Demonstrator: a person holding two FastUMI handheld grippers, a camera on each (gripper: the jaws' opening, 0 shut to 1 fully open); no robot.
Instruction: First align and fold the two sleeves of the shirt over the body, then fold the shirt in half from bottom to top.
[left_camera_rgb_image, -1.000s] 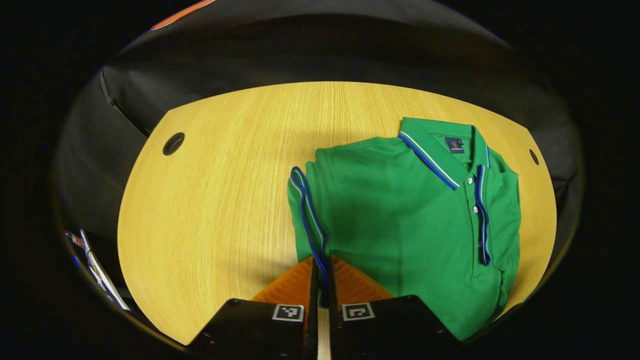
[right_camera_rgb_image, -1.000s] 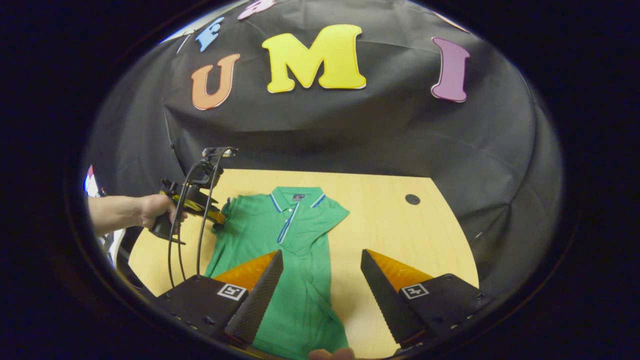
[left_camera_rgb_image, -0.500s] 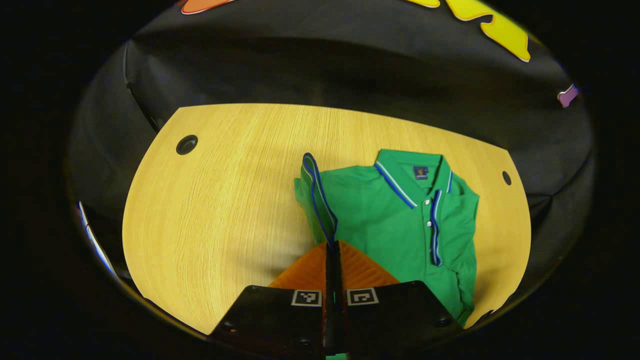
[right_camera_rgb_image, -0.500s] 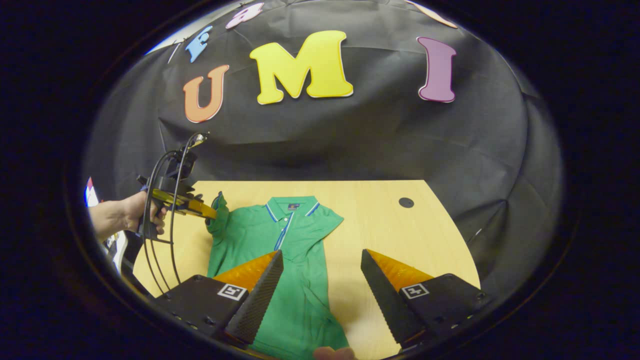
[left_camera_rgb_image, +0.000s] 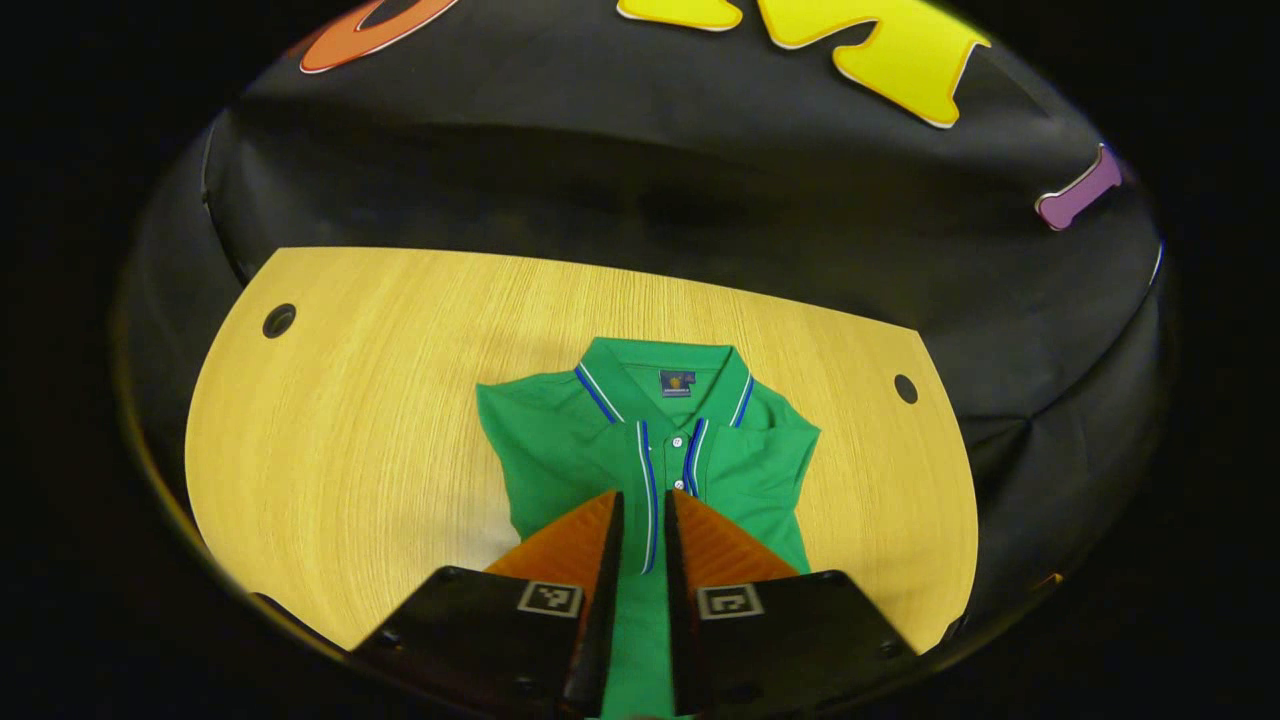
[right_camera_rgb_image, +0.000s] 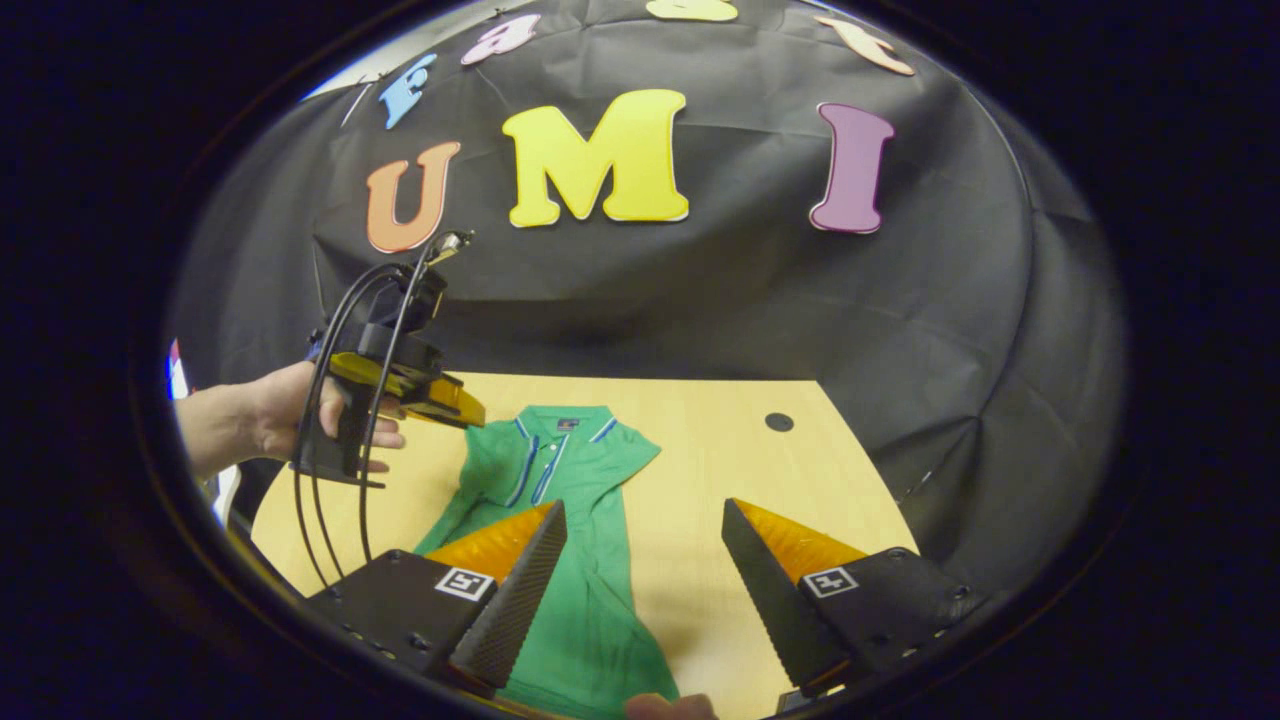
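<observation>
Soft green knit shirt (left_camera_rgb_image: 600, 450) is lying on wood-grain bench (left_camera_rgb_image: 350, 400), collar pointing toward the wall; left gripper (left_camera_rgb_image: 640, 525) fingers nearly closed, right gripper (right_camera_rgb_image: 645, 560) fingers apart.

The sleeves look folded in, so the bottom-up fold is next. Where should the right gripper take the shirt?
Probably at the hem's right corner, coming in low from the near table edge. The shirt lies flat with its collar far away, and the open right gripper hovers over that lower end.

Green shirt (left_camera_rgb_image: 640, 450) on wooden table (left_camera_rgb_image: 380, 400)
</observation>
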